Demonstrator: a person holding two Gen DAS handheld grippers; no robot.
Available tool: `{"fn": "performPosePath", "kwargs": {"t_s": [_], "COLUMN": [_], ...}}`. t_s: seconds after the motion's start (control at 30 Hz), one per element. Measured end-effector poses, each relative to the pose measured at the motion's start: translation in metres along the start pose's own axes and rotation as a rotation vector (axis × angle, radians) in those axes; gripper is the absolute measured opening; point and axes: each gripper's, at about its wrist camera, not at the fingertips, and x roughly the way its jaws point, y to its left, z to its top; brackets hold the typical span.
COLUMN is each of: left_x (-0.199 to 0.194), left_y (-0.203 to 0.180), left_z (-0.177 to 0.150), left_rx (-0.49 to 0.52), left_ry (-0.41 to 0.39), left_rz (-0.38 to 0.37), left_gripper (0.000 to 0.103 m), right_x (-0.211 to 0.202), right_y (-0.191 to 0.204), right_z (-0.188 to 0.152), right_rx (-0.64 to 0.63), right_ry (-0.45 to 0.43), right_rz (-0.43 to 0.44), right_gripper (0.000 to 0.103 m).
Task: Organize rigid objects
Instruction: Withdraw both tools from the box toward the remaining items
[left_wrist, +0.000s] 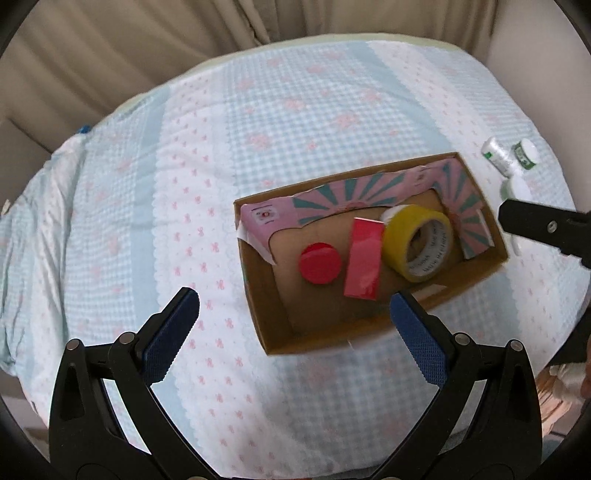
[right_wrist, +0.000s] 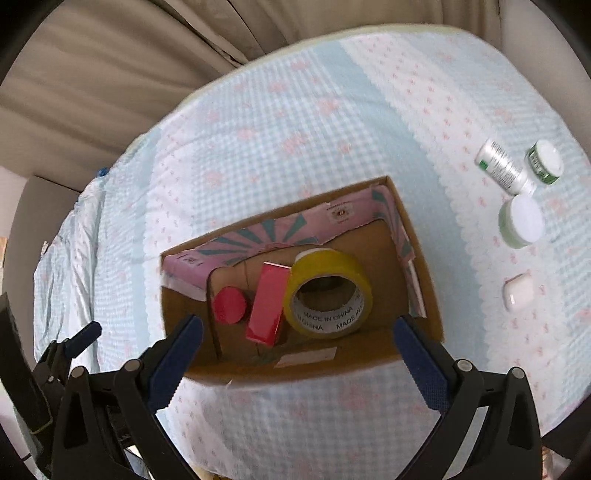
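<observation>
An open cardboard box (left_wrist: 258, 295) (right_wrist: 421, 258) sits on the bed. Inside lie a red round lid (left_wrist: 320, 263) (right_wrist: 229, 305), a red rectangular block (left_wrist: 364, 258) (right_wrist: 267, 308) and a yellow tape roll (left_wrist: 417, 242) (right_wrist: 327, 293). My left gripper (left_wrist: 295, 317) is open and empty, above the box's near left side. My right gripper (right_wrist: 297, 341) is open and empty, above the box's near wall. To the right of the box lie a white tube (right_wrist: 502, 168) (left_wrist: 498, 155), a green-labelled jar (right_wrist: 546, 162) (left_wrist: 526, 153), a white-lidded jar (right_wrist: 521, 219) and a small white case (right_wrist: 519, 291).
The bed has a blue checked cover with pink bows (left_wrist: 258, 110) (right_wrist: 295, 110). Beige curtains (left_wrist: 147, 44) (right_wrist: 110, 74) hang behind it. The right gripper's body (left_wrist: 543, 225) shows at the right edge of the left wrist view; the left gripper's fingertip (right_wrist: 88, 332) shows at the left of the right wrist view.
</observation>
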Motion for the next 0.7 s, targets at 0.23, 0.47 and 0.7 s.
{"fn": "performPosePath", "kwargs": {"t_s": [0.23,0.47,0.7], "left_x": [-0.049,-0.101,-0.133], "left_y": [-0.024,-0.069,-0.138], "left_z": [-0.013,-0.015,0.0], "left_rx": [-0.03,-0.054,-0.133], "left_ry": [-0.07,-0.194,-0.267], "left_rz": [-0.027,-0.049,-0.06], "left_gripper": [0.103,0.103,0.103], "right_x": [-0.063,-0.125,-0.173], "right_y": [-0.007,-0.05,-0.125], "right_z": [-0.021,-0.033,-0.019], "right_rx": [-0.073,-0.114,-0.133], "right_ry": [-0.047,-0.132,-0.207], "right_rz": [-0.067,-0.127,-0.13], "right_gripper": [0.103,0.103,0.103]}}
